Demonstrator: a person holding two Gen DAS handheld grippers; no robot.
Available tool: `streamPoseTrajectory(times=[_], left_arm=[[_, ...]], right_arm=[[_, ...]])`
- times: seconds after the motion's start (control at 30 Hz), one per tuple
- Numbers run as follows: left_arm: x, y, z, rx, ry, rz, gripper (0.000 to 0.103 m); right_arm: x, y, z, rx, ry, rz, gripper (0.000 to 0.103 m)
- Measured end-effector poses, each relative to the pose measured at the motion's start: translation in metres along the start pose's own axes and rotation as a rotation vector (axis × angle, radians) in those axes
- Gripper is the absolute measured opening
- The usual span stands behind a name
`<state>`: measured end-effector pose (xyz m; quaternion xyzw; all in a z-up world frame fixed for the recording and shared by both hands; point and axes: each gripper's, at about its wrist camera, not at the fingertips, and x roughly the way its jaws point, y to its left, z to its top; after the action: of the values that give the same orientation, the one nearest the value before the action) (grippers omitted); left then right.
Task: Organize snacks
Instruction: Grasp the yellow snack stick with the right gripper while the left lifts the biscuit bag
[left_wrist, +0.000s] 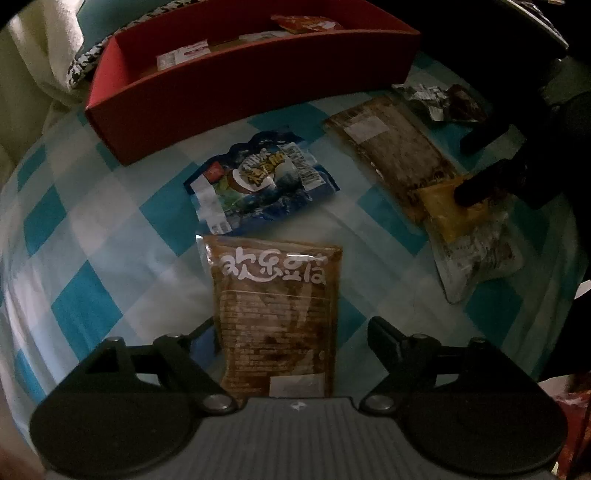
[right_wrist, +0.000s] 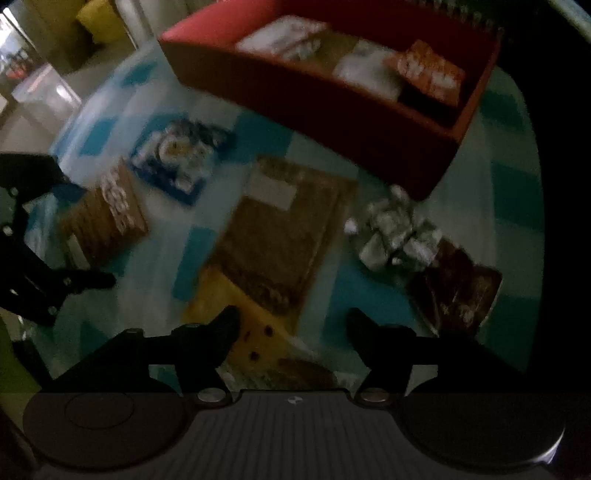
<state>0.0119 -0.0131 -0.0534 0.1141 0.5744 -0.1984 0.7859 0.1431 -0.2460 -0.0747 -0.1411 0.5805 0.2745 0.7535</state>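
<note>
My left fingers (left_wrist: 290, 328) stand spread either side of a brown snack packet with white lettering (left_wrist: 275, 314), its sides clear of both pads. My right fingers (right_wrist: 291, 325) are parted over a yellow packet (right_wrist: 251, 332); whether they touch it I cannot tell. Beyond lie a blue pouch (left_wrist: 258, 181), a long brown packet (left_wrist: 391, 147) and a crumpled silver wrapper (right_wrist: 395, 229) on the blue-checked cloth (left_wrist: 92, 258). Farthest off, the red box (left_wrist: 240, 96) holds several packets.

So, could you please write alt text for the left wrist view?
The left gripper hangs open over a brown snack packet on a blue-and-white checked cloth. Beyond lie a blue packet, more snacks to the right, and a red box holding a few packets.
</note>
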Motion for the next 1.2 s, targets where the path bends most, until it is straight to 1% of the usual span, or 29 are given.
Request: streamPoseTrajectory(times=[0.1, 0.13, 0.17, 0.27, 0.33, 0.37, 0.4, 0.47, 0.5, 0.53, 0.6, 0.63, 0.67, 0.77, 0.83, 0.87, 0.93, 1.0, 1.1, 1.17, 1.2], left_arm=[[0.0, 0.0, 0.0, 0.0, -0.001, -0.002, 0.078], [0.001, -0.001, 0.0, 0.001, -0.001, -0.003, 0.079], [0.001, -0.001, 0.0, 0.003, 0.0, -0.003, 0.08], [0.002, -0.002, 0.001, 0.007, 0.001, 0.0, 0.08], [0.001, -0.001, 0.0, 0.007, 0.001, -0.001, 0.08], [0.001, -0.001, 0.001, 0.006, 0.0, -0.002, 0.08], [0.001, -0.001, 0.001, 0.007, 0.001, -0.002, 0.08], [0.001, -0.001, 0.001, 0.004, 0.001, -0.002, 0.08], [0.001, 0.0, 0.001, -0.001, 0.001, -0.003, 0.08], [0.0, 0.0, 0.001, -0.005, 0.0, -0.002, 0.078], [-0.001, 0.002, 0.001, -0.02, -0.006, 0.005, 0.072], [-0.002, 0.004, 0.001, -0.028, -0.01, 0.008, 0.067], [-0.003, 0.005, 0.002, -0.039, -0.015, 0.014, 0.062], [-0.006, 0.011, 0.002, -0.068, -0.023, 0.008, 0.057], [-0.006, 0.011, 0.002, -0.071, -0.023, 0.006, 0.057], [-0.006, 0.01, 0.002, -0.062, -0.021, 0.009, 0.058], [-0.005, 0.008, 0.002, -0.058, -0.021, 0.017, 0.059], [-0.005, 0.006, 0.002, -0.047, -0.023, 0.026, 0.06], [-0.005, 0.003, 0.001, -0.035, -0.026, 0.037, 0.061], [-0.004, 0.0, 0.0, -0.016, -0.027, 0.049, 0.062], [-0.004, -0.002, -0.001, -0.008, -0.028, 0.054, 0.062]], right_arm=[[-0.002, 0.007, 0.0, -0.062, -0.001, 0.025, 0.075], [-0.003, 0.01, 0.0, -0.083, 0.001, 0.033, 0.076], [-0.003, 0.014, 0.0, -0.112, 0.013, 0.032, 0.078], [0.005, 0.028, 0.0, -0.211, 0.081, 0.023, 0.079], [0.012, 0.034, 0.0, -0.24, 0.092, 0.017, 0.08], [0.014, 0.035, 0.0, -0.233, 0.084, 0.015, 0.081], [0.014, 0.037, 0.001, -0.212, 0.075, 0.008, 0.08], [0.013, 0.036, 0.001, -0.15, 0.062, -0.017, 0.07], [0.01, 0.033, -0.001, -0.107, 0.064, -0.023, 0.067], [0.008, 0.031, -0.002, -0.071, 0.069, -0.02, 0.061], [0.005, 0.024, -0.007, 0.011, 0.077, -0.013, 0.051], [0.005, 0.022, -0.01, 0.043, 0.081, -0.014, 0.041], [0.003, 0.022, -0.014, 0.052, 0.076, -0.02, 0.036], [0.0, 0.025, -0.024, 0.107, 0.052, -0.019, 0.033], [0.001, 0.031, -0.029, 0.114, 0.035, -0.042, 0.034], [0.002, 0.035, -0.03, 0.106, 0.034, -0.056, 0.042], [0.004, 0.04, -0.032, 0.126, 0.03, -0.058, 0.052], [0.008, 0.05, -0.034, 0.105, 0.026, -0.087, 0.053], [0.008, 0.054, -0.035, 0.133, -0.005, -0.132, 0.052], [0.008, 0.058, -0.04, 0.153, -0.052, -0.181, 0.052], [0.01, 0.059, -0.037, 0.165, -0.071, -0.194, 0.054]])
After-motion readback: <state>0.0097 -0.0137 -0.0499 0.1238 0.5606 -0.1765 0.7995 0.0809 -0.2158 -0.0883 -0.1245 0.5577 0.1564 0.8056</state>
